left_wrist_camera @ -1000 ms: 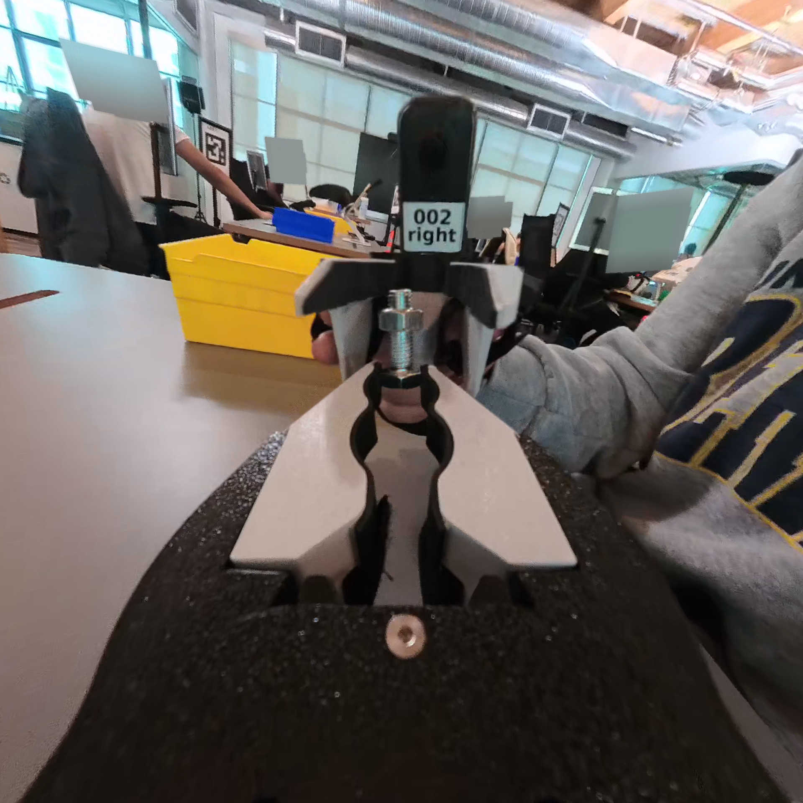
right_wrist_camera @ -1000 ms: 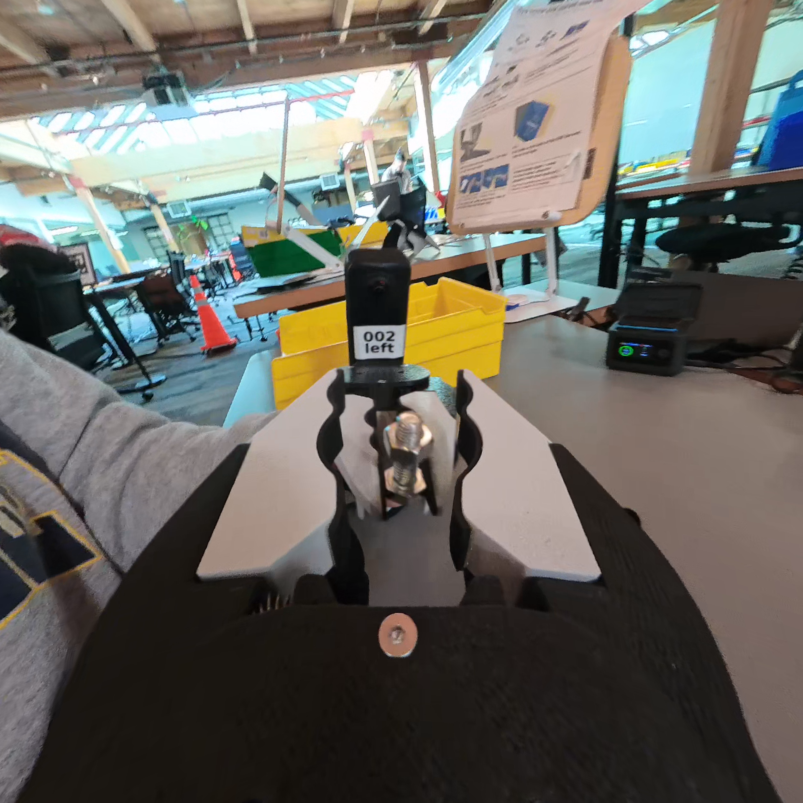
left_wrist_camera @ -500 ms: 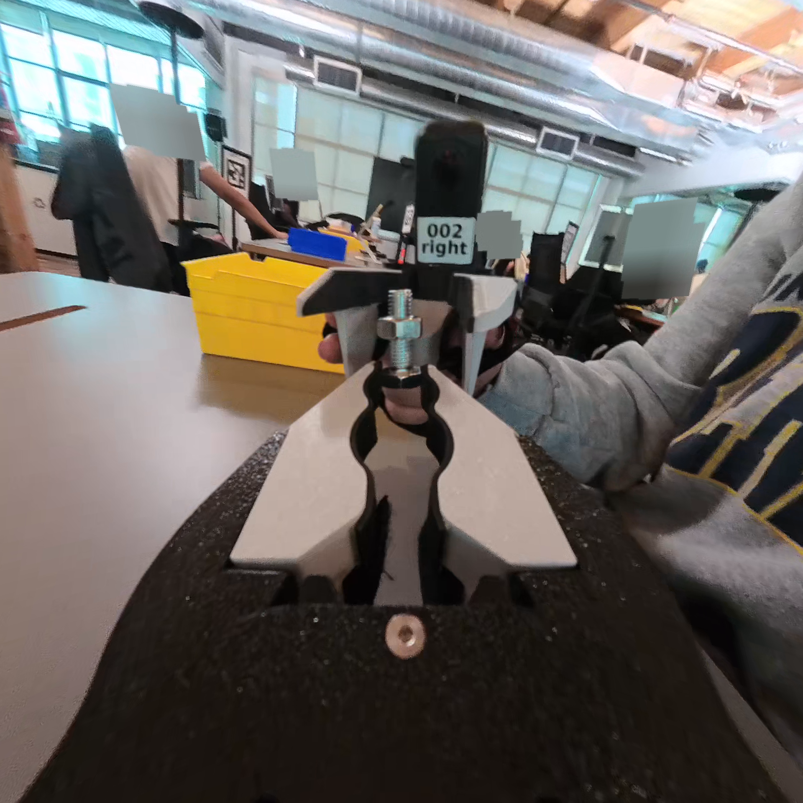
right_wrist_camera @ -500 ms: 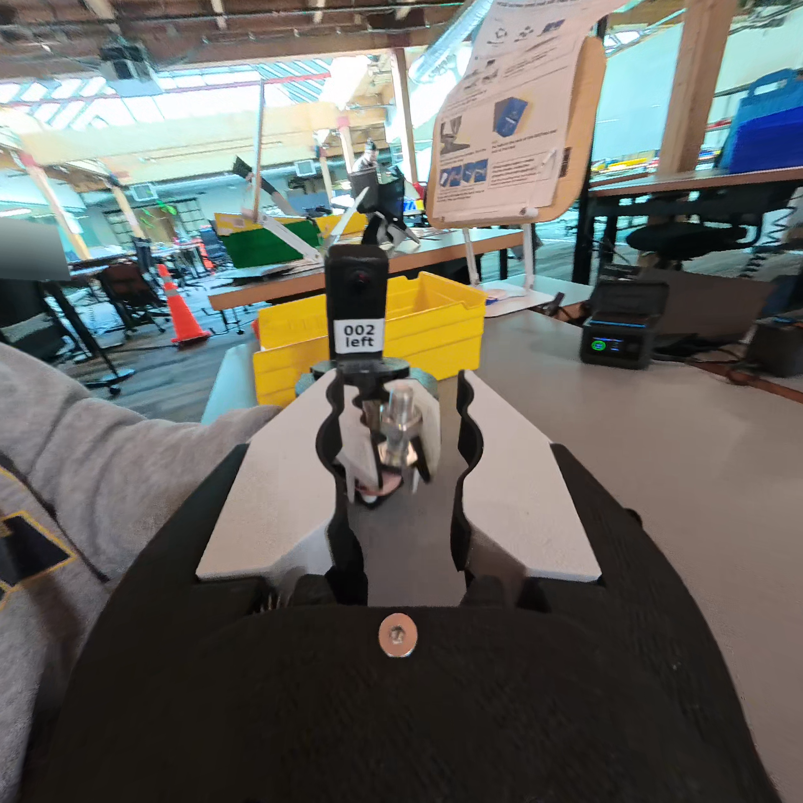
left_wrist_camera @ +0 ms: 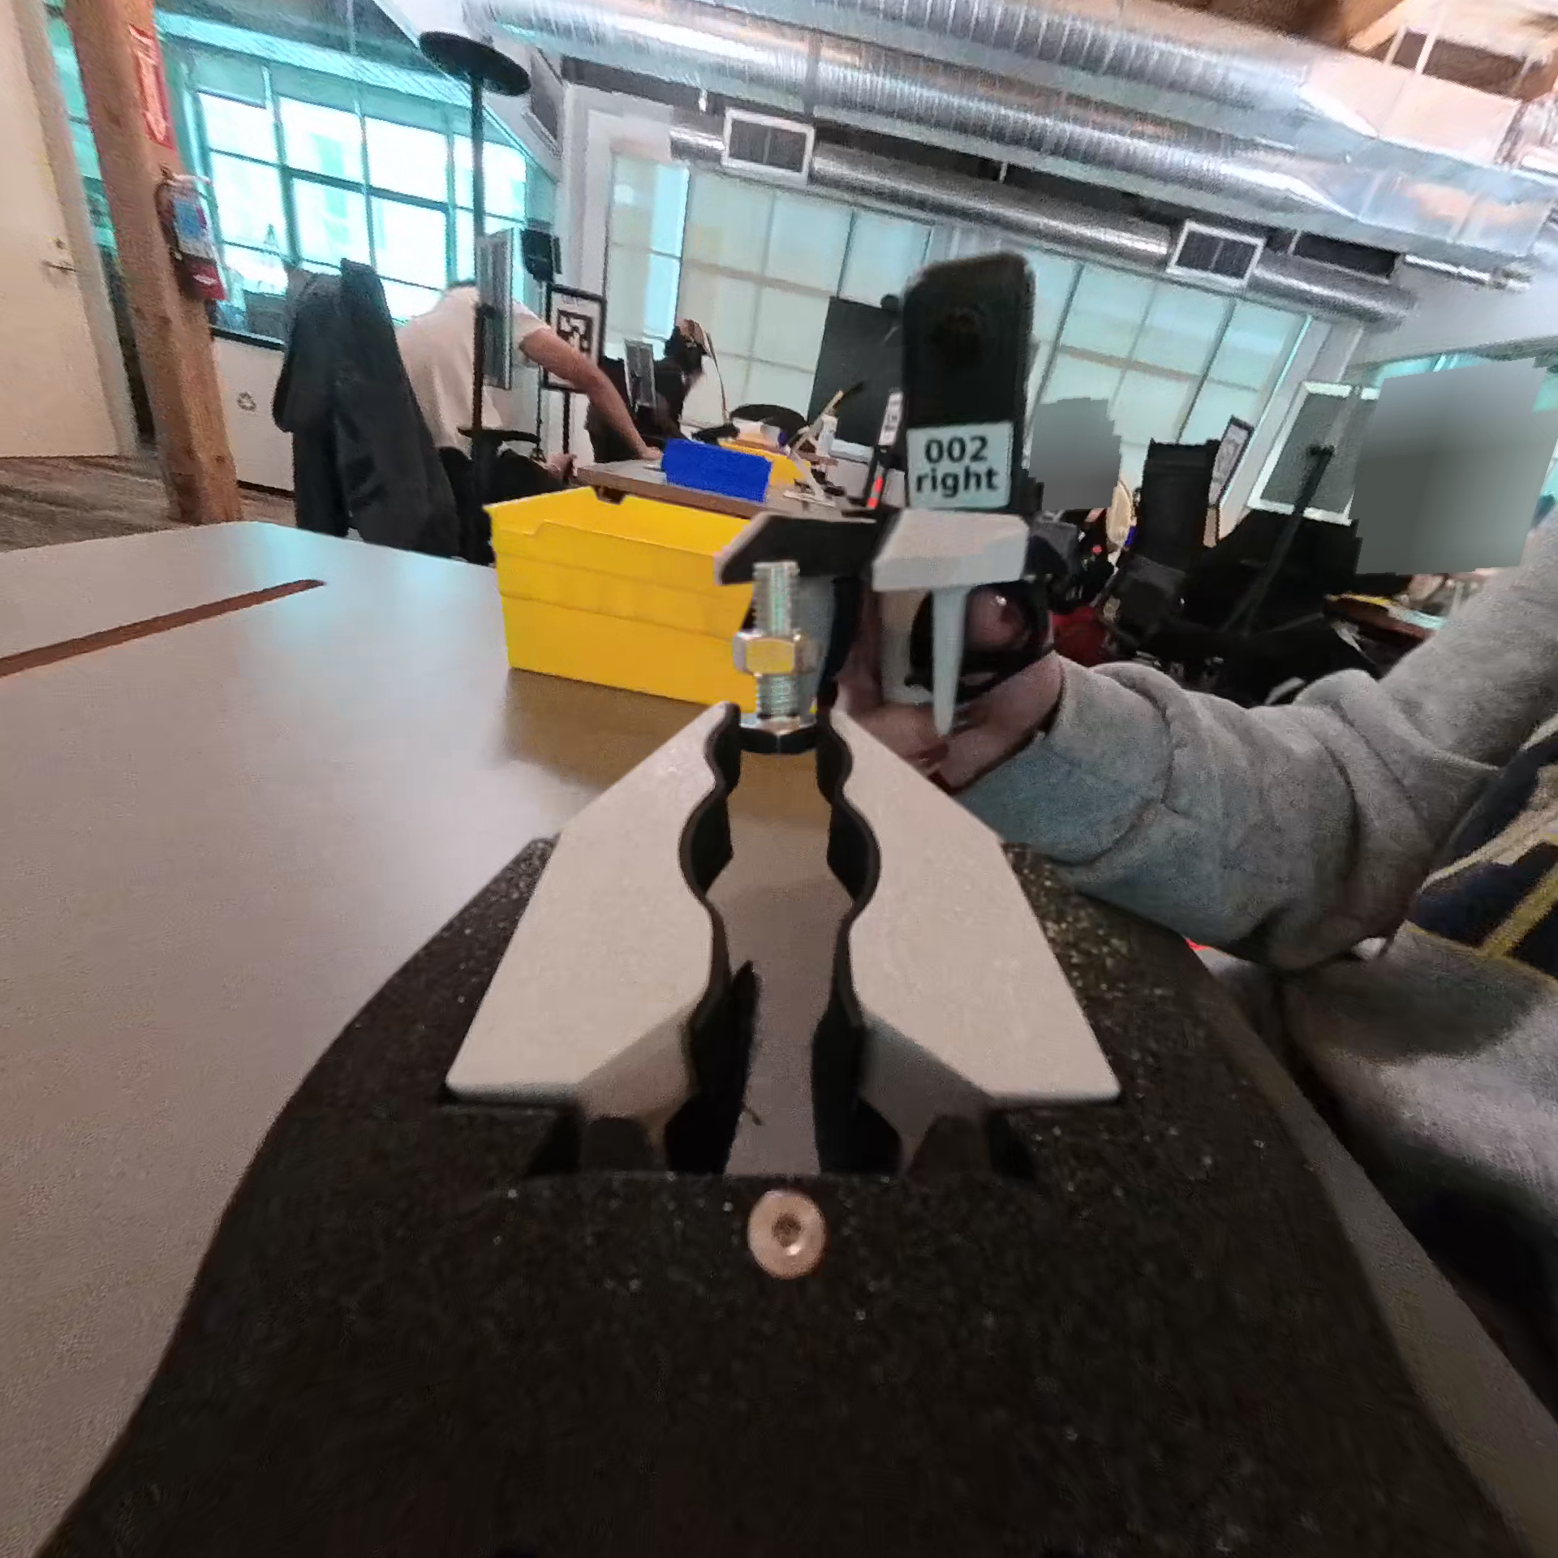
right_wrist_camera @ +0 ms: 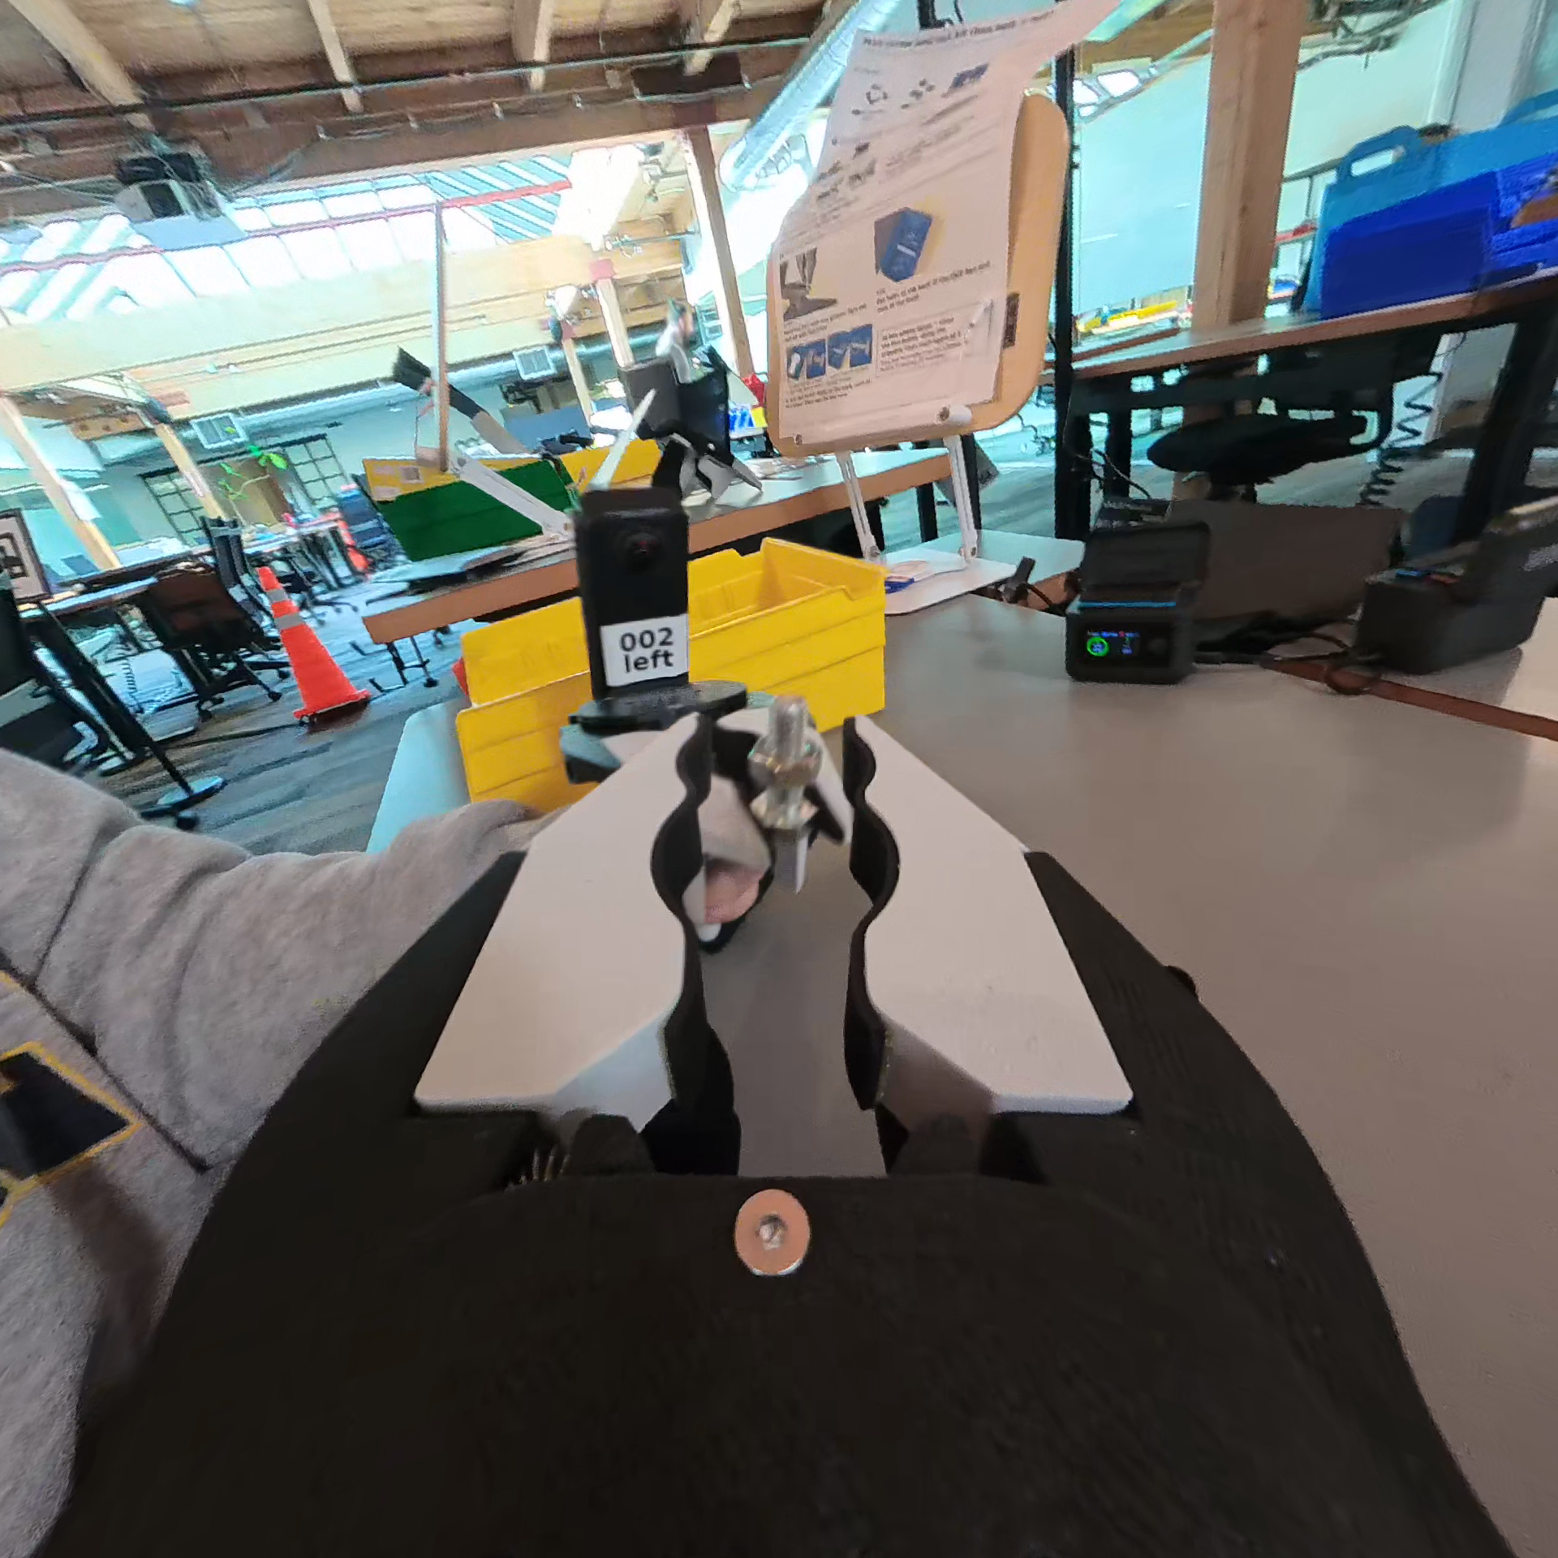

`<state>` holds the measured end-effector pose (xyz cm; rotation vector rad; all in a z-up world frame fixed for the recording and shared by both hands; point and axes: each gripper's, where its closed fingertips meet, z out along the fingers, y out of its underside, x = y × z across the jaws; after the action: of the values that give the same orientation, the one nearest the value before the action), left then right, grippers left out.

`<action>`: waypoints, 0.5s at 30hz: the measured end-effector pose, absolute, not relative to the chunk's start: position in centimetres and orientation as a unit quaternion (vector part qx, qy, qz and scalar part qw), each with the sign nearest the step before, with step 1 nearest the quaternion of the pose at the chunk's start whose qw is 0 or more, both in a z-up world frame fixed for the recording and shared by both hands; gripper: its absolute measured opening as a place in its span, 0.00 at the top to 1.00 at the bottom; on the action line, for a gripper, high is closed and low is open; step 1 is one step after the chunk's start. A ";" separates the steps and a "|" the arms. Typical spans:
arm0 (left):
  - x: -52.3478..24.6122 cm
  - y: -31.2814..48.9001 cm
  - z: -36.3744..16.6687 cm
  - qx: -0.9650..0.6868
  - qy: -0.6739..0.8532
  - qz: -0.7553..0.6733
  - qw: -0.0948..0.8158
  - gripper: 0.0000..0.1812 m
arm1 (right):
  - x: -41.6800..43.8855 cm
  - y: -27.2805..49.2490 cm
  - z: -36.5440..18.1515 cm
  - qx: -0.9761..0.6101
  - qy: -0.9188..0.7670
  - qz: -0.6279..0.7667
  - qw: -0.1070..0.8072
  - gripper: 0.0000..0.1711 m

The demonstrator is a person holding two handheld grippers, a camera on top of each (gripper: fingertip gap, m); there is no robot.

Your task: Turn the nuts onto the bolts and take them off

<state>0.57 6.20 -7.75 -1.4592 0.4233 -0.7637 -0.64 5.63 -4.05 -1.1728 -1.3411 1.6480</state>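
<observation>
Above the table's (left_wrist_camera: 253, 843) bare left side, our left gripper (left_wrist_camera: 776, 738) pinches the bolt (left_wrist_camera: 777, 641) upright by its head; our right gripper (right_wrist_camera: 771, 759) gapes just near it.

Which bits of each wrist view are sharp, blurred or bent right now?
Left wrist view: bolt and nut sharp, far ceiling ducts bowed by the wide lens, grey mosaic patches at right. Right wrist view: bolt slightly soft, yellow bin crisp, posts lean outward.
</observation>
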 end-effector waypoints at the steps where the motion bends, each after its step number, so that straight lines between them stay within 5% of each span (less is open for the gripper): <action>1: 1.1 6.1 -7.8 -0.645 0.197 -0.340 0.656 0.92 | -0.9 5.5 -4.2 -0.455 -0.522 0.633 0.347 0.84; 5: 1.7 5.8 -7.6 -0.638 0.212 -0.342 0.656 0.92 | -1.1 4.7 -4.6 -0.451 -0.541 0.631 0.325 0.96; 9: 1.9 6.1 -7.2 -0.629 0.209 -0.325 0.675 0.91 | -0.7 5.1 -4.4 -0.457 -0.544 0.623 0.328 0.96; 12: -0.3 7.8 -7.4 -0.657 0.145 -0.254 0.695 0.43 | 0.4 6.0 -3.0 -0.461 -0.536 0.607 0.363 0.96; 15: -3.0 8.3 -6.9 -0.652 0.095 -0.178 0.731 0.34 | 2.9 8.4 -1.0 -0.483 -0.534 0.554 0.418 0.96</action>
<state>-2.99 8.30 -6.88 -1.4345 0.2092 -0.3918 2.89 8.39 -0.96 -1.2128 -1.3400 1.3892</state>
